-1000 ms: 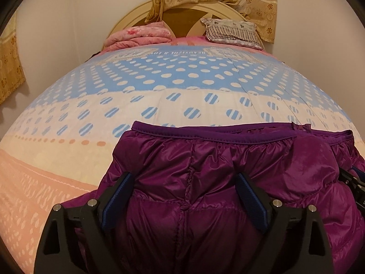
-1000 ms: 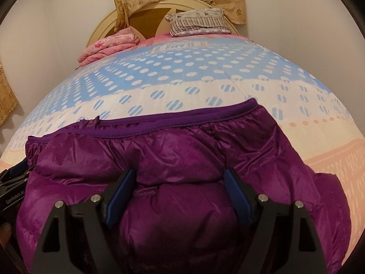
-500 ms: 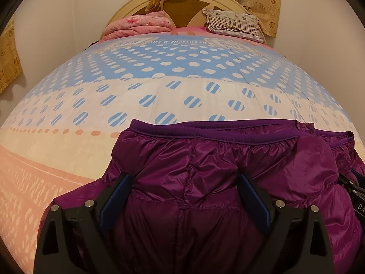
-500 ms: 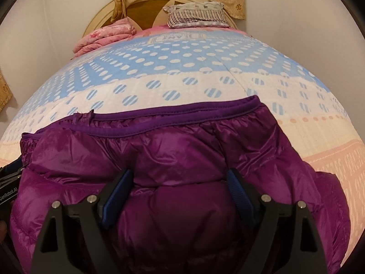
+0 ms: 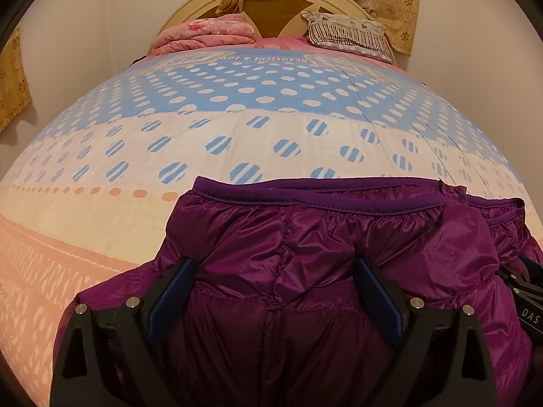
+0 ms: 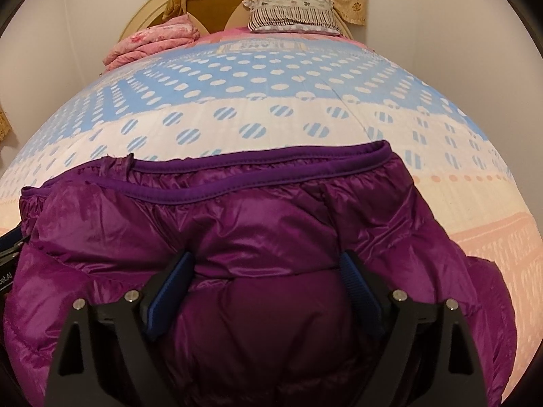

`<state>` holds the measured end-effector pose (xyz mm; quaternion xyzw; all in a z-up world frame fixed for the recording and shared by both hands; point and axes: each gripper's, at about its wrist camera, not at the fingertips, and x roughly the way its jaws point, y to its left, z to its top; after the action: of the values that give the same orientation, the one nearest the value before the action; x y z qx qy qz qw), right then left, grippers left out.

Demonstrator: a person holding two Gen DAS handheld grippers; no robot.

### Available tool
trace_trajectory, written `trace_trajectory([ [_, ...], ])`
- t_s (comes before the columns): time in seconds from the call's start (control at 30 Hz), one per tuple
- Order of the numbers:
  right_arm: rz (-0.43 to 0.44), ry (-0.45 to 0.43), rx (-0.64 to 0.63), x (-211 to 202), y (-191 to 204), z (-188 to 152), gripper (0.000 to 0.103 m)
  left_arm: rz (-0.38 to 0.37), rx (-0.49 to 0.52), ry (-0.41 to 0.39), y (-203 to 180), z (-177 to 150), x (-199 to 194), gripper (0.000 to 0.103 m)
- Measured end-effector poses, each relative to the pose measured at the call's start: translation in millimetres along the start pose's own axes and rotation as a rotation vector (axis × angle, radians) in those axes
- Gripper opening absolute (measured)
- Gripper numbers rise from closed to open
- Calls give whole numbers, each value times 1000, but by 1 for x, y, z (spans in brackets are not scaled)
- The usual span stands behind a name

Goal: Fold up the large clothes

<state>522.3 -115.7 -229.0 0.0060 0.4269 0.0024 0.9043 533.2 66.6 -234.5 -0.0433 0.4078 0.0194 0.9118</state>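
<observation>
A shiny purple puffer jacket (image 5: 322, 254) lies on the bed near the front edge, its banded hem turned toward the headboard. It also fills the lower half of the right wrist view (image 6: 237, 237). My left gripper (image 5: 275, 271) is open, its blue-padded fingers spread wide with a bulge of the jacket between them. My right gripper (image 6: 268, 268) is open the same way, over the jacket's right part. The right gripper's body shows at the right edge of the left wrist view (image 5: 526, 302).
The bed cover (image 5: 237, 108) has blue and white dots and pink bands. A folded pink quilt (image 5: 207, 34) and a striped pillow (image 5: 349, 34) lie at the headboard. Walls stand close on both sides, with a curtain (image 5: 13, 78) on the left.
Both views have shifted slightly; the jacket's hem sits a little lower and nearer. The fingers stay spread just as wide over the jacket.
</observation>
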Motion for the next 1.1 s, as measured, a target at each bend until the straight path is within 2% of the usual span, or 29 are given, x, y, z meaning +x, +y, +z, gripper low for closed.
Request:
trace_trajectory([
  [0.47, -8, 13, -5, -1, 2, 2, 91, -9, -8, 10, 1, 1, 3, 95],
  [0.57, 1, 6, -11, -18, 2, 7, 89, -26, -21, 43, 5, 5, 2, 95],
  [0.63, 34, -40, -3, -43, 6, 9, 89, -45, -102, 37, 14, 7, -17, 95],
  [0.7, 78, -84, -3, -69, 14, 7, 90, -117, -160, -21, 19, 7, -50, 95],
  [0.77, 98, -121, -42, -88, 31, -1, 91, -128, -119, -54, 8, 0, -70, 95],
  [0.8, 87, -128, -77, -90, 40, -7, 91, -109, -77, -68, -1, -5, -75, 95],
  [0.87, 68, -101, -99, -81, 54, -17, 91, -39, 0, -80, -17, -15, -73, 95],
  [0.93, 36, -68, -127, -62, 62, -29, 91, 13, 59, -42, -26, -26, -57, 95],
  [0.97, 23, -68, -128, -54, 61, -34, 91, 22, 55, -29, -25, -31, -50, 95],
  [1.03, 4, -79, -146, -44, 61, -43, 93, -28, -5, -38, -15, -38, -46, 95],
  [1.1, -8, -67, -152, -41, 62, -44, 94, -44, -24, -37, -10, -39, -46, 95],
])
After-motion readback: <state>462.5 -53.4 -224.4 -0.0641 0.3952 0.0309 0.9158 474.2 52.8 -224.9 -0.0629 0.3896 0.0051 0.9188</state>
